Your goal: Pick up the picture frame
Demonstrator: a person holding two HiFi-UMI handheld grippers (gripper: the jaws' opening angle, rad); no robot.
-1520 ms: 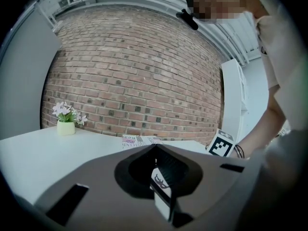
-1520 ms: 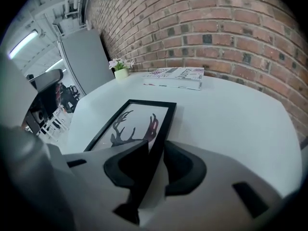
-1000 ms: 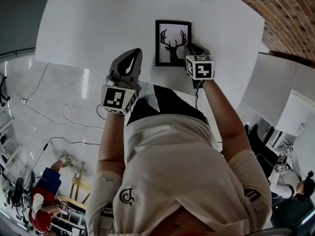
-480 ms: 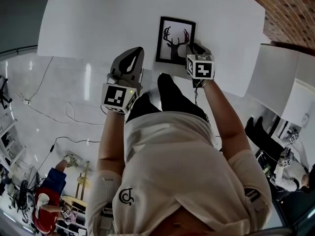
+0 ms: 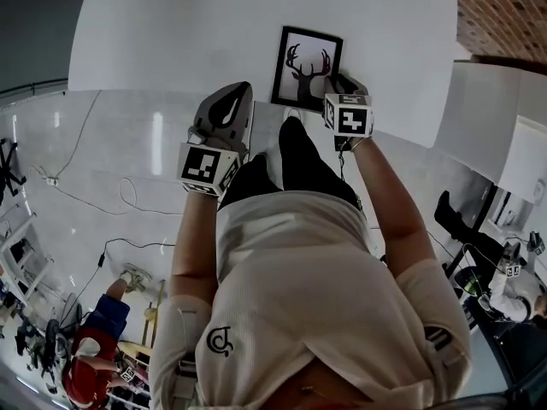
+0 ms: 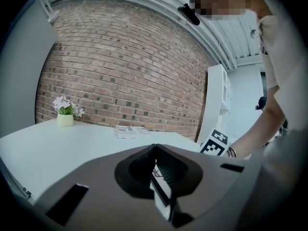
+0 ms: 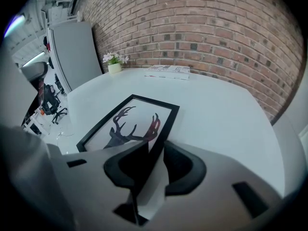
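**Pose of the arms.** Both forearms reach forward from the body. The left gripper is held almost level, to the left of the picture frame and apart from it. It reaches over the near edge of the white table, and its jaws are pressed together with nothing between them. The right gripper tips steeply down at the frame's lower right corner. Its jaws have just eased slightly wider and clasp the black right border.

**Frame.** It shows an antlered deer and lies close to the table's near edge.

**Containers.** At the far corner a small pot holds white flowers. A printed sheet lies further along the table's far edge.
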